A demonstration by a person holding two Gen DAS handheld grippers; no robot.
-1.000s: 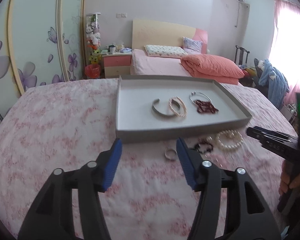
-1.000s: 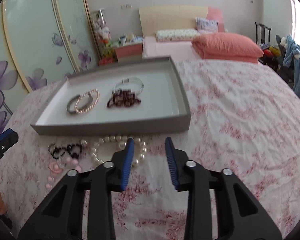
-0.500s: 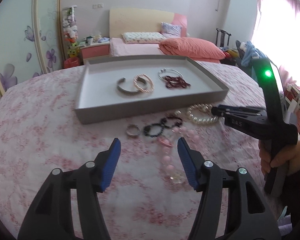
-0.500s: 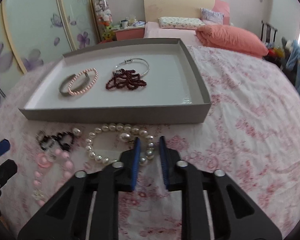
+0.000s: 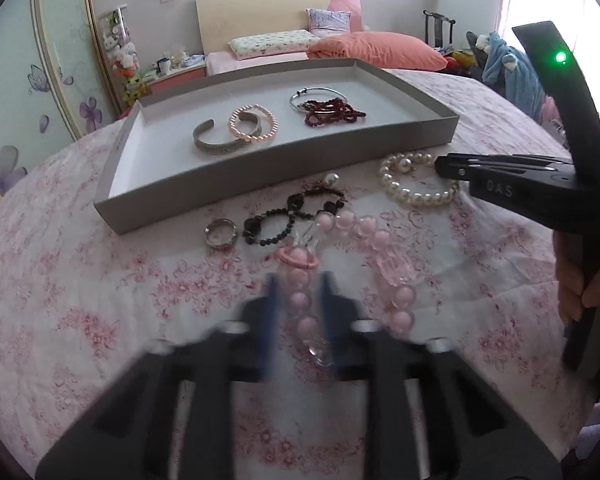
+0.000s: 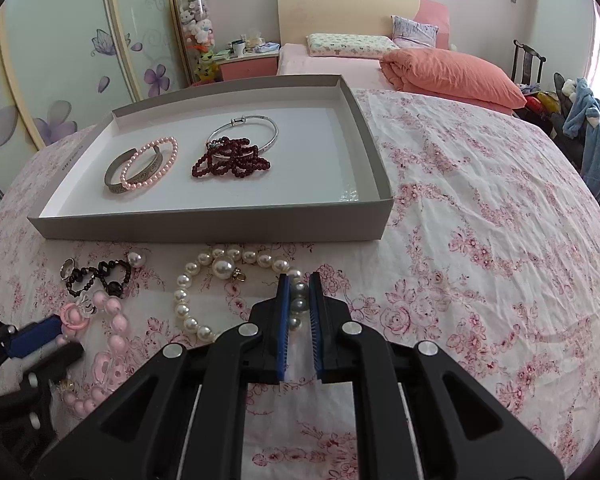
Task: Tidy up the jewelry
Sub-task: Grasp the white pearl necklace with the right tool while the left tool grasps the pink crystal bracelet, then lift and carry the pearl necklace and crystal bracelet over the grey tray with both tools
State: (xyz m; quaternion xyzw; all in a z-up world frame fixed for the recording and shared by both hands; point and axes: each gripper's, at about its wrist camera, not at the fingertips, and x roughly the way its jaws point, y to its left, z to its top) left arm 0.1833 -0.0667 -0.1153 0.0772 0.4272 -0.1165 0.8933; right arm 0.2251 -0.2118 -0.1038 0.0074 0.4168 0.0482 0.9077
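The left gripper [image 5: 298, 300] is closing around the big pink bead necklace [image 5: 364, 248]. The right gripper [image 6: 299, 304] pinches the white pearl bracelet [image 6: 188, 300].

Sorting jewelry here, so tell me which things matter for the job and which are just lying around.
Job: grey tray, white pearl bracelet, pink bead bracelet, black bead bracelet, silver ring.
Lying about: orange duvet, plush toys, blue garment.
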